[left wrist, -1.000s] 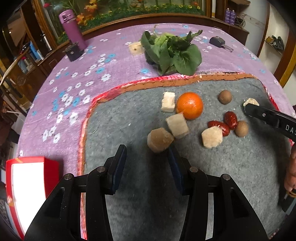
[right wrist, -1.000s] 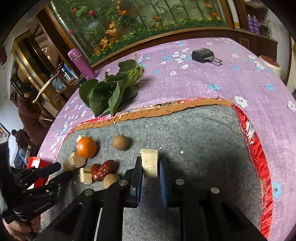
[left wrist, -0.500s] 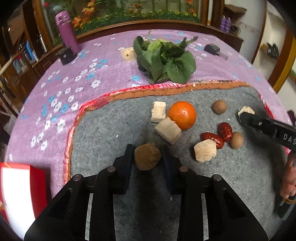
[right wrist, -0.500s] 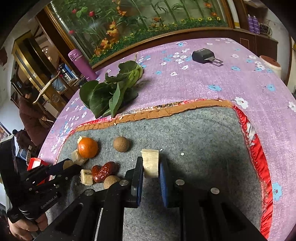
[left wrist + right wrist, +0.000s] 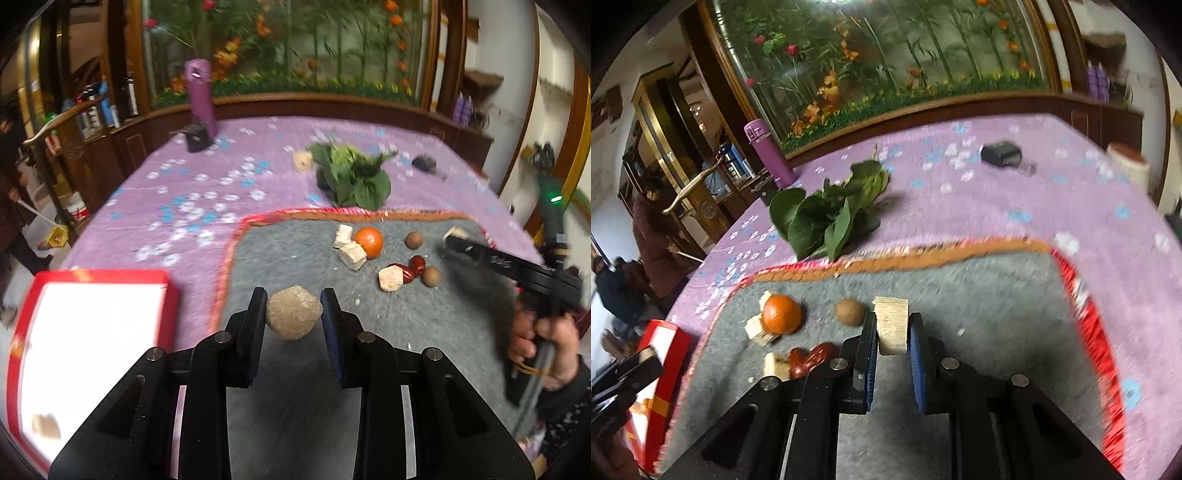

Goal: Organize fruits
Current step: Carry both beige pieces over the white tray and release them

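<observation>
Left wrist view, brown lump [image 5: 292,316] clamped in left tool [image 5: 293,314], above grey mat [image 5: 295,258]

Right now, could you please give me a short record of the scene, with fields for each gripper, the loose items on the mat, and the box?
left gripper: shut on a brown lump, lifted off the grey mat
right gripper: shut on a pale block
on the mat: orange, two brown balls, red dates, three pale chunks
box: red-rimmed, left of the mat, one brown piece inside
off the mat: greens, purple bottle
</observation>
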`<act>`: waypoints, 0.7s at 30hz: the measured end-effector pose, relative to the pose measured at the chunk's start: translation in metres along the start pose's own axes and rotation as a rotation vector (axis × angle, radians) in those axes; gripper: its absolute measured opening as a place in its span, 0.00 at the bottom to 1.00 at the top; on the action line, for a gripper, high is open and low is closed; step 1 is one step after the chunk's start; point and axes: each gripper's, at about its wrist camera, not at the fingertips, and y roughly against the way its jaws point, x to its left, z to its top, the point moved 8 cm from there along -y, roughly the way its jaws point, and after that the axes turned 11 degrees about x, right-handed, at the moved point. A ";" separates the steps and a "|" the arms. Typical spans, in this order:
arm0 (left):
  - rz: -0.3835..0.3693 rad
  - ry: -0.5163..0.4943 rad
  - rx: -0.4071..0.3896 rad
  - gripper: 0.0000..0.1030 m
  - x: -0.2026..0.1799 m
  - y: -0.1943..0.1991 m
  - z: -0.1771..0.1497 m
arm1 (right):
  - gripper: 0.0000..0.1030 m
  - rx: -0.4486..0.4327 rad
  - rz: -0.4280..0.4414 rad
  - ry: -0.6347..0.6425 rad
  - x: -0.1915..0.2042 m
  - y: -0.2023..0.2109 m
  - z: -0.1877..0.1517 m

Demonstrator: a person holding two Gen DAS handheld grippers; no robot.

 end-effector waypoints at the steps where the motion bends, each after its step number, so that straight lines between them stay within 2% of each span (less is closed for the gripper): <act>1: 0.007 0.013 -0.015 0.28 0.007 0.012 -0.005 | 0.16 0.017 0.023 -0.022 0.002 -0.001 -0.002; 3: 0.017 0.044 -0.041 0.28 0.026 0.032 -0.017 | 0.16 0.062 0.096 -0.041 0.017 -0.004 -0.008; 5: 0.047 0.090 -0.058 0.28 0.052 0.049 -0.031 | 0.15 0.097 0.157 -0.009 0.047 -0.006 -0.014; 8: 0.133 0.168 -0.067 0.28 0.095 0.066 -0.053 | 0.15 0.144 0.249 0.108 0.118 -0.008 -0.024; 12: 0.212 0.281 -0.061 0.28 0.148 0.079 -0.078 | 0.15 0.229 0.421 0.258 0.228 -0.015 -0.045; 14: 0.259 0.321 -0.060 0.28 0.169 0.082 -0.087 | 0.15 0.268 0.478 0.308 0.271 -0.020 -0.057; 17: 0.311 0.352 -0.050 0.28 0.193 0.082 -0.098 | 0.15 0.312 0.524 0.371 0.320 -0.027 -0.081; 21: 0.331 0.374 -0.025 0.28 0.207 0.074 -0.109 | 0.15 0.339 0.517 0.445 0.361 -0.039 -0.108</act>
